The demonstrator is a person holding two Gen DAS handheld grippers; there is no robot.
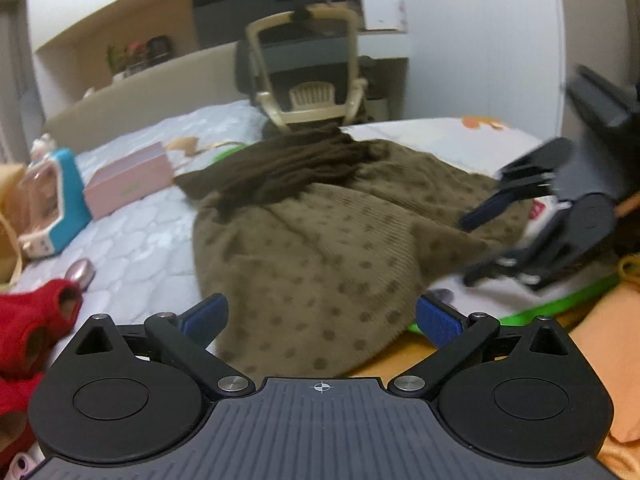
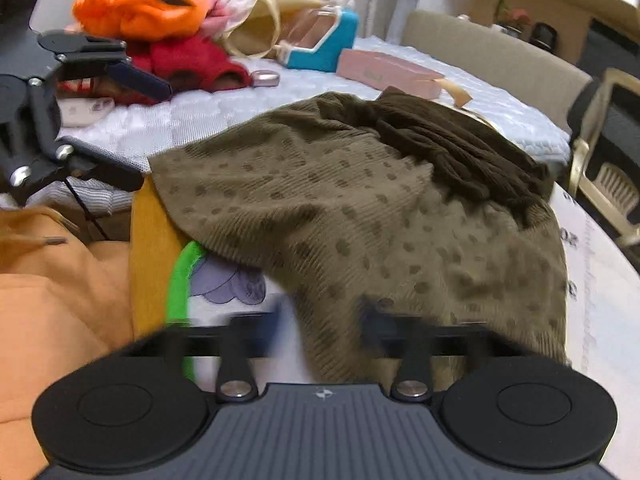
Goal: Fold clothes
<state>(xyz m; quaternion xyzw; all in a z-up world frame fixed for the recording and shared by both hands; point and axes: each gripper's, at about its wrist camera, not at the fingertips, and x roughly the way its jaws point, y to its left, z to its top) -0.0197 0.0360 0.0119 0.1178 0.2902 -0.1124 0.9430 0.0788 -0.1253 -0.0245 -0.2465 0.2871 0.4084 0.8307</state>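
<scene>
Lying between both grippers: olive dotted garment point(image 1: 320, 248); left gripper point(image 1: 320, 320) spread wide, right gripper point(image 2: 320, 332) blurred, state unclear.

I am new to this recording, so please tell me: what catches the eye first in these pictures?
The olive dotted garment sprawls across the middle of the bed, with a dark brown knit piece lying on its far end. Both open claws, left claw and right claw, face it. Behind, a bright orange bundle tops a pile of clothes.

Left gripper point(image 1: 320, 316) is held low with its jaws spread wide. Right gripper point(image 2: 320, 332) is motion-blurred, its jaws parted, angled in from the right.
</scene>
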